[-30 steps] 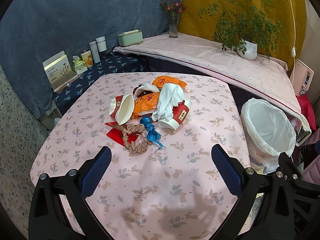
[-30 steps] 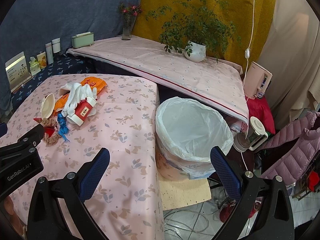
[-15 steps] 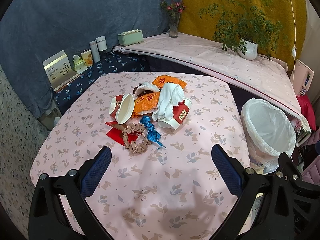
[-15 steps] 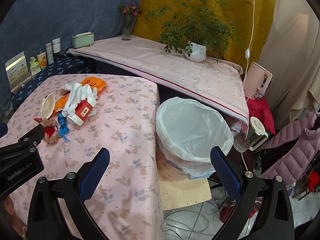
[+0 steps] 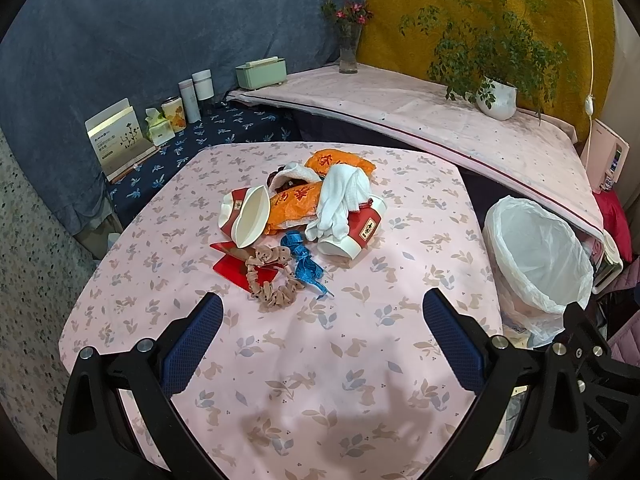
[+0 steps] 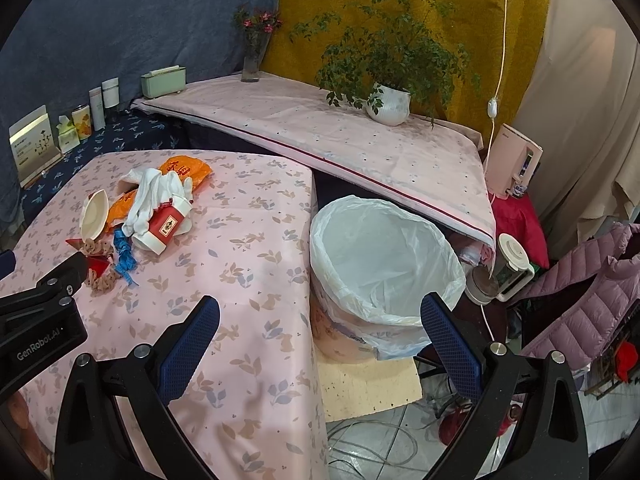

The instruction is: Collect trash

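Observation:
A heap of trash lies mid-table: a crushed red paper cup (image 5: 244,218), an orange wrapper (image 5: 294,206), a white cloth (image 5: 340,200), a second red cup (image 5: 354,232), a blue ribbon (image 5: 304,264), a beige scrunchie (image 5: 272,280) on red paper (image 5: 228,266). The heap also shows in the right wrist view (image 6: 152,208). A bin with a white liner (image 5: 536,252) (image 6: 380,260) stands right of the table. My left gripper (image 5: 320,336) is open and empty, near the heap's front. My right gripper (image 6: 318,332) is open and empty, over the table's right edge by the bin.
The table has a pink leaf-print cloth (image 5: 300,360). A shelf behind holds a potted plant (image 5: 496,96), a flower vase (image 5: 348,52) and a green box (image 5: 262,72). Tins and a card (image 5: 116,134) stand at the back left. A purple jacket (image 6: 580,292) lies right.

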`<act>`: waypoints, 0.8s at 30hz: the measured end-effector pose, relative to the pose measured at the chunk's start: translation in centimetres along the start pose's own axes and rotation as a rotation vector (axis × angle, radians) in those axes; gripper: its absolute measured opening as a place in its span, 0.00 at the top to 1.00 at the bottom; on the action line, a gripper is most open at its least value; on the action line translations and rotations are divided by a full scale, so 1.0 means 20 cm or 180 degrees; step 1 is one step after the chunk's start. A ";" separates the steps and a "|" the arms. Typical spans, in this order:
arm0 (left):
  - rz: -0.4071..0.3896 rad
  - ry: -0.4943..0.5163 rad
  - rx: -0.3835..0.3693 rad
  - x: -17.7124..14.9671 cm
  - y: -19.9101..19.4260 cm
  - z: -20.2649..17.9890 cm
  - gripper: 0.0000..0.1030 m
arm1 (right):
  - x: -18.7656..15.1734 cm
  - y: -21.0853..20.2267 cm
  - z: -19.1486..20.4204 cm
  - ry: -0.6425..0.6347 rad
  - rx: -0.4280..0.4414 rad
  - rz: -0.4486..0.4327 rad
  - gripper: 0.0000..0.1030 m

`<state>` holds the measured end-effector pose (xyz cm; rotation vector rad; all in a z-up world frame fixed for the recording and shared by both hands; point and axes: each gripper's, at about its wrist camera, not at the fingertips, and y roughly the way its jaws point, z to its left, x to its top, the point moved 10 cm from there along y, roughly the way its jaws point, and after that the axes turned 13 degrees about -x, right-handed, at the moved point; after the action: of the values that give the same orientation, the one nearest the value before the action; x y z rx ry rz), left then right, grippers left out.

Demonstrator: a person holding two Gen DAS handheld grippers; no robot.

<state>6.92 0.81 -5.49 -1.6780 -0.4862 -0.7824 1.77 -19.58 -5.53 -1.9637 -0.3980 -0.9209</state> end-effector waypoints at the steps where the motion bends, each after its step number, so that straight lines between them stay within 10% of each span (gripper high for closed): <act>1: 0.0005 -0.0006 -0.0008 0.00 0.01 0.01 0.07 | 0.00 0.00 -0.01 0.0016 -0.0008 -0.0003 0.07; 24: 0.0422 -0.0652 -0.0260 -0.16 0.46 0.68 0.15 | 0.05 0.21 0.42 0.0139 0.0091 0.0087 0.07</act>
<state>14.32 11.78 -15.69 -1.8567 -0.4839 -0.5426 8.67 -14.89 -9.89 -1.9153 -0.3566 -0.9343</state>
